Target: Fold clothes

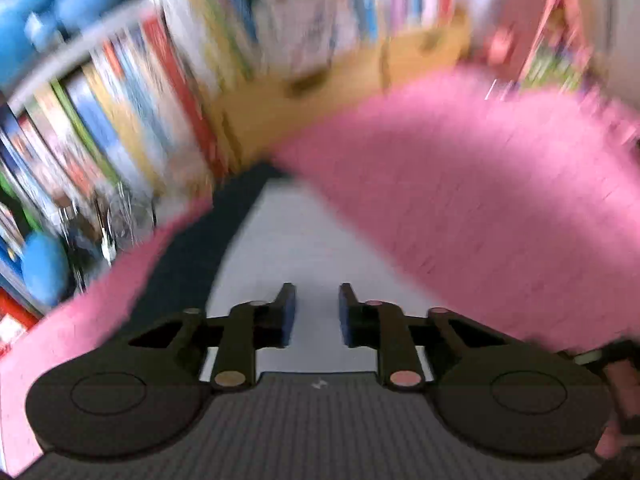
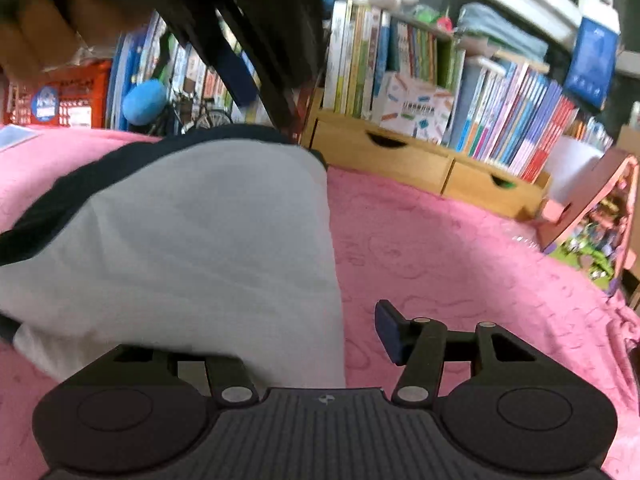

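Left gripper: jaws standing apart with a clear gap, blue pads facing each other, nothing between them. It is hovering over the grey garment; the left wrist view is smeared with motion blur.

Right gripper: right finger with its dark blue pad is showing plainly over the pink blanket; the left finger is lying hidden under the garment's right edge, so the jaws are standing wide, straddling that edge without pinching it.

Garment: light grey, smooth knit, dark navy trim running along its far and left borders. It is lying flat on the blanket, its right edge straight and running away from the right gripper. Right of the garment the blanket is lying bare, as far as a pink toy house.

Blanket: fleecy, embossed with a swirl pattern.

Beyond the garment's far edge: a wooden drawer unit with two cut-out handles, both drawers closed, contents unseen. Upright books are packing the shelf above it. A black stand is rising behind the garment. A blue plush ball is sitting left of the stand.
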`<state>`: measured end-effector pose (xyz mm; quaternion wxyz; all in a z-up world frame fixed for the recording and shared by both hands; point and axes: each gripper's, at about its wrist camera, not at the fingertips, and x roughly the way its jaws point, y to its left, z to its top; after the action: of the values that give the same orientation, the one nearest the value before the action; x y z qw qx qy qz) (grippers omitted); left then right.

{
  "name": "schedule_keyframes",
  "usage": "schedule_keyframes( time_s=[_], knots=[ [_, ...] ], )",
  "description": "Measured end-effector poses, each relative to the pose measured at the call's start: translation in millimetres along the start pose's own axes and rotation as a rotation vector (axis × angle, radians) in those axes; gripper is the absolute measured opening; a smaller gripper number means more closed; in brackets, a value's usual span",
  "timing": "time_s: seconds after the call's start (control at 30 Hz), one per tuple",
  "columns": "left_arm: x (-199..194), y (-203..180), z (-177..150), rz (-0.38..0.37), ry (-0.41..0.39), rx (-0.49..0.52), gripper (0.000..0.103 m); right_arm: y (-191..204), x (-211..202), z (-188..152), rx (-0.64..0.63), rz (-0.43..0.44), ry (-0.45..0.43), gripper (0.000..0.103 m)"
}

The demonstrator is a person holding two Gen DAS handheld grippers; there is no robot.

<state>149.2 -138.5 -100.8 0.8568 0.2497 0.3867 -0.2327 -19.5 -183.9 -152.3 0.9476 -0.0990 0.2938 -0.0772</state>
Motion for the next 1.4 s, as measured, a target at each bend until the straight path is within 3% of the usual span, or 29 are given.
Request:
schedule_keyframes(
  time_s=[0.13,0.47,0.5,0.53,0.6,0.73,0.8,0.93,1.07,1.17,1.27,1.4],
  knots=[
    [16.2,-20.3,-17.9,0.091,-0.015,0.133,0.016,-5.6,0.8,-5.5,0.034,-0.035,0.046,0.035],
    [18.2,-14.0,-21.6,0.045,-0.017,0.115,0.016,-14.5,-58.1,-51.3,-0.046,-0.069,0.067,0.029],
    [18.3,-13.3,-21.9,0.045,-0.022,0.113,0.016,-17.3,-64.6,-56.8,-0.048,-0.082,0.076,0.027],
    [18.3,-12.8,-22.6,0.042,-0.028,0.113,0.016,-21.1,-70.5,-62.0,-0.053,-0.099,0.087,0.015],
    [18.4,-13.1,-24.3,0.042,-0.040,0.121,0.016,-30.7,-82.4,-71.3,-0.063,-0.111,0.106,0.016],
    [17.8,-12.3,-24.7,0.035,-0.049,0.101,0.014,-61.2,-94.4,-69.6,-0.032,-0.007,0.157,0.016],
    [17.4,-11.3,-24.6,0.028,-0.050,0.090,0.014,-73.4,-94.3,-59.3,-0.003,0.003,0.163,0.016],
    [16.5,-8.4,-24.9,0.008,-0.053,0.080,0.014,-86.9,-78.0,-17.3,0.100,0.050,0.095,0.017],
    [16.6,-6.0,-24.9,-0.006,-0.052,0.068,0.014,-79.7,-43.9,28.1,0.191,0.167,0.038,0.017],
    [16.8,-4.2,-24.7,-0.016,-0.051,0.058,0.014,-61.8,-11.9,41.1,0.234,0.235,0.106,0.018],
    [16.6,-0.9,-25.1,-0.036,-0.055,0.054,0.014,-40.6,8.9,30.0,0.205,0.254,0.215,0.019],
    [21.6,19.6,-17.3,-0.100,-0.063,-0.008,0.009,-21.6,-6.7,9.5,0.118,0.218,0.195,0.019]
  ],
)
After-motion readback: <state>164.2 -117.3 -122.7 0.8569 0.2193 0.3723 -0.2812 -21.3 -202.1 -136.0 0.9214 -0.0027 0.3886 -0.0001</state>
